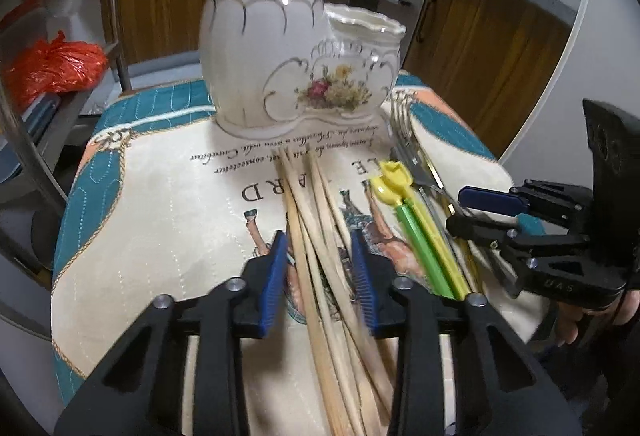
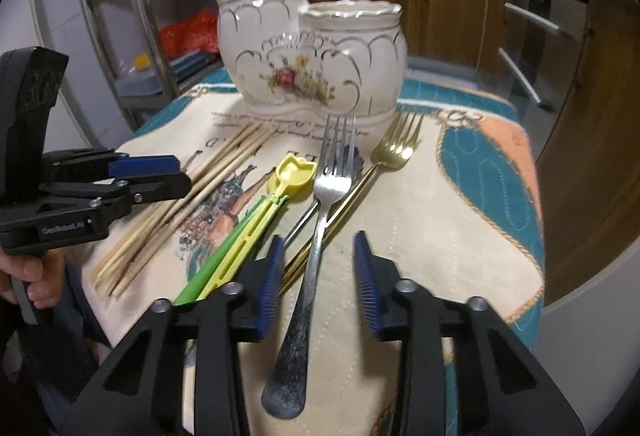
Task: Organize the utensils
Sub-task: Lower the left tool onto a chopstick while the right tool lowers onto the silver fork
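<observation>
A white ceramic double-pot holder with a flower print stands at the far end of the cloth; it also shows in the right wrist view. My left gripper is open, its jaws either side of a bundle of wooden chopsticks lying on the cloth. My right gripper is open, its jaws either side of a silver fork's handle. A gold fork and green and yellow plastic spoons lie beside it. The chopsticks lie to the left.
A printed quilted cloth covers the small table. A metal rack with orange bags stands to the left, and wooden kitchen cabinets behind. The right gripper shows in the left wrist view, the left gripper in the right wrist view.
</observation>
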{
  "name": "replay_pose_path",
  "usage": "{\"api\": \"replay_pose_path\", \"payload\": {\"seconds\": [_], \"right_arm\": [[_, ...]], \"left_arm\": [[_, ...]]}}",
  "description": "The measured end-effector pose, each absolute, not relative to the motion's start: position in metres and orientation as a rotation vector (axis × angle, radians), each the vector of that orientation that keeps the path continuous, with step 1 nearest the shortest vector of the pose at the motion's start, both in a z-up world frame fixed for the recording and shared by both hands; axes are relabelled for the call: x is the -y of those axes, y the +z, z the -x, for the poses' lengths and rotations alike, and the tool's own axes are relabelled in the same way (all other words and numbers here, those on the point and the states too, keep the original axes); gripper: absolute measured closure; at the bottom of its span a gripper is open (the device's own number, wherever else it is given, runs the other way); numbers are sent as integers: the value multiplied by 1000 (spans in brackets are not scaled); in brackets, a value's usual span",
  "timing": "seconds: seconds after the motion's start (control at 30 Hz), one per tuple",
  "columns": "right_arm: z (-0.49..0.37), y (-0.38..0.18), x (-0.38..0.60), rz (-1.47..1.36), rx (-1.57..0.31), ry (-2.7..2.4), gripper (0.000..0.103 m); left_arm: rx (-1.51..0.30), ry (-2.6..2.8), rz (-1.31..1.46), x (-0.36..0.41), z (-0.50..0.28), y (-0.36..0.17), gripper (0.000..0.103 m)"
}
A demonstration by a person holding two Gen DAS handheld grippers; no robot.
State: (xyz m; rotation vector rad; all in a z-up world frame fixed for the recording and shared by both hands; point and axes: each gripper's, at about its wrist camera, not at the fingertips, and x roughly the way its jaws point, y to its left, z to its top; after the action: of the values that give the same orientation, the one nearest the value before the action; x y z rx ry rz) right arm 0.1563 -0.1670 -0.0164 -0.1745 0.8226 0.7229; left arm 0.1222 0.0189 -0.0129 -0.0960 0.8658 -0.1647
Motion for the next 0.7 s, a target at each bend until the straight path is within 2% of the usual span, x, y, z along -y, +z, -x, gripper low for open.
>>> {"api": "replay_pose_path", "payload": {"seconds": [0.07, 0.17, 0.27, 0.53, 0.7], "right_arm": [[-159, -16, 167, 166, -835, 733, 84], [-162, -13, 169, 173, -855, 735, 86], [-166, -11, 171, 192, -877, 740, 88], [-186, -4, 177, 258, -952, 719, 96], [-195, -2, 175, 309, -993, 717, 96]], "left_arm": [[-884, -165, 85, -20, -125, -16, 85], [-899, -181, 116, -29, -124, -15, 87], [-910, -184, 142, -43, -125, -12, 98], [-989, -211, 171, -71, -130, -15, 98], [-1022, -210, 138, -77, -133, -14, 98]]}}
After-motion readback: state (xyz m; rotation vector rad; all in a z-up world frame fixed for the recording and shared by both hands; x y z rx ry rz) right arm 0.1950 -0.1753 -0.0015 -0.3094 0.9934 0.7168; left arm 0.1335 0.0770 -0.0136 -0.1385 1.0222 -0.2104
